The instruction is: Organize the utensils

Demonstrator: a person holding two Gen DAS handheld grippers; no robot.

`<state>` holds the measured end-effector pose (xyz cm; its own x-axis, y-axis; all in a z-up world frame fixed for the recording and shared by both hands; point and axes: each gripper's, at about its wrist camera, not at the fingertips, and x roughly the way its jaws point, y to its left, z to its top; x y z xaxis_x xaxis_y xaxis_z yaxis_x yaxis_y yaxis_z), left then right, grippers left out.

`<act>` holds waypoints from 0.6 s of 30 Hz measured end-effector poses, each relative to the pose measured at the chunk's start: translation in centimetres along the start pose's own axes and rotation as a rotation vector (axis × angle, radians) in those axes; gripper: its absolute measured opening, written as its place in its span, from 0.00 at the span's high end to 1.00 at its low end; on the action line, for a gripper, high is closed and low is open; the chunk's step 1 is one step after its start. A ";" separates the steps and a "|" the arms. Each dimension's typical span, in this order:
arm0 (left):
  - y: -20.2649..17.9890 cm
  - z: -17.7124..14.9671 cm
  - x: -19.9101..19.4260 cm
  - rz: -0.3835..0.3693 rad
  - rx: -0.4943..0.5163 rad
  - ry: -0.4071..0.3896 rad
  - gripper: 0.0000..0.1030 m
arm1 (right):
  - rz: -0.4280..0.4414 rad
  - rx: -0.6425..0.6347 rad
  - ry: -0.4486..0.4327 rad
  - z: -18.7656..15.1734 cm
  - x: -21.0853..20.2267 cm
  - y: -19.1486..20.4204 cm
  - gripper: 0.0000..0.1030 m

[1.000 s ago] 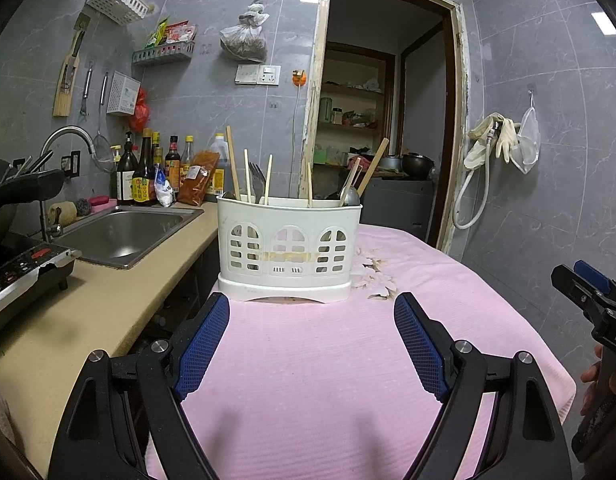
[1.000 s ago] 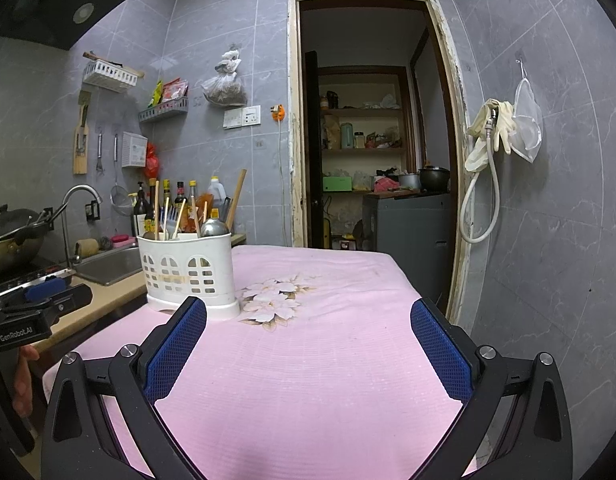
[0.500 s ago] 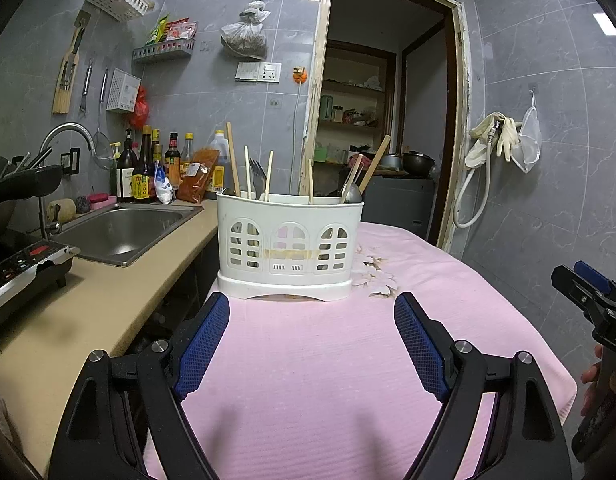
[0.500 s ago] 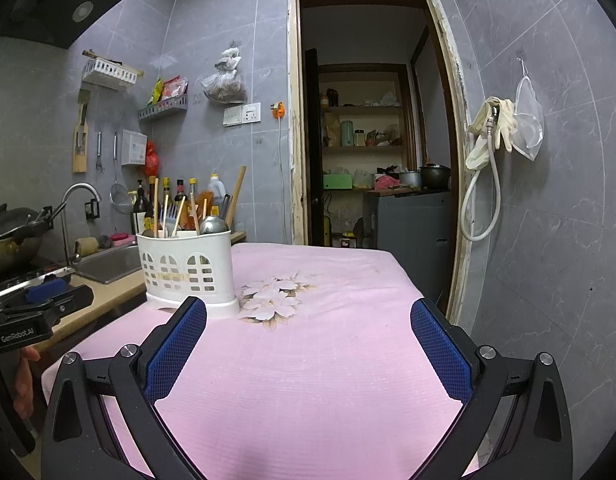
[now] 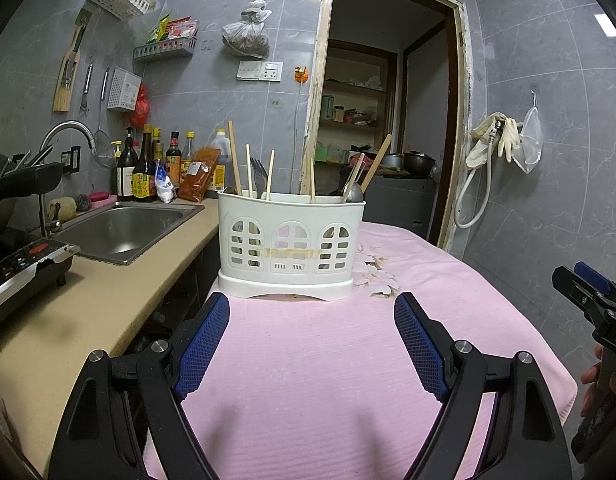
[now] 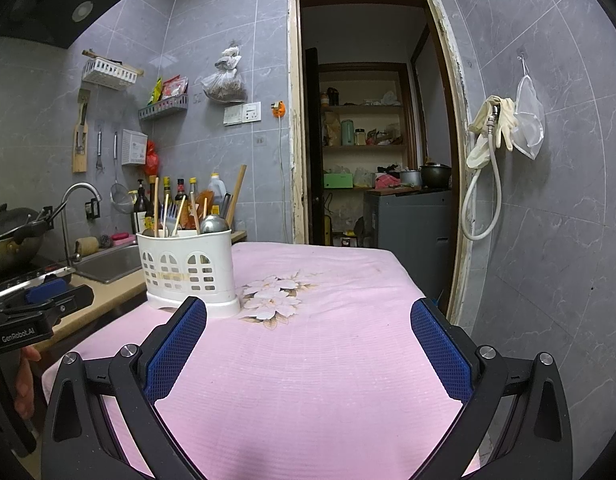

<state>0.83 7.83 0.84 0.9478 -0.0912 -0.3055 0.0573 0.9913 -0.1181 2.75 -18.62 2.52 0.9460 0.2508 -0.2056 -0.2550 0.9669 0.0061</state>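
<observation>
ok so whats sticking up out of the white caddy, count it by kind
wooden sticks and handles: 6
fork: 1
metal spoon bowl: 1
total: 8 clearly showing above the rim of the caddy; anything sitting lower is hidden

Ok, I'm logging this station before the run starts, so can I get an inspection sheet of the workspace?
Surface: pink ribbed tablecloth with a printed flower, bare in front of both grippers.
Job's things: white slotted plastic utensil caddy upright at the table's far left, holding wooden chopsticks, a metal fork and a metal ladle.
Clutter: nothing seen on the cloth.
Grippers: left gripper and right gripper both open, empty.
Cables: white hose hangs on the wall.
Surroundings: steel sink, sauce bottles, open doorway.
</observation>
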 end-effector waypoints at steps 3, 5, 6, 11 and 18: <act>0.0 -0.1 0.1 0.001 0.000 0.001 0.22 | -0.001 0.001 0.001 0.0 0.1 0.0 0.00; 0.1 -0.2 0.1 0.002 -0.001 0.001 0.22 | -0.001 0.001 0.001 -0.1 0.2 0.0 0.00; 0.1 -0.2 0.1 0.001 0.000 0.002 0.22 | -0.001 0.001 0.001 -0.1 0.1 0.1 0.00; 0.1 -0.2 0.1 0.001 -0.001 0.002 0.22 | -0.001 0.001 0.001 -0.1 0.1 0.1 0.00; 0.1 -0.3 0.3 0.001 -0.003 0.002 0.22 | -0.002 0.003 0.004 -0.2 0.3 0.1 0.00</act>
<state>0.97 7.88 0.43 0.9471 -0.0908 -0.3078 0.0557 0.9911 -0.1211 2.94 -18.44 2.26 0.9455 0.2491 -0.2098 -0.2529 0.9674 0.0092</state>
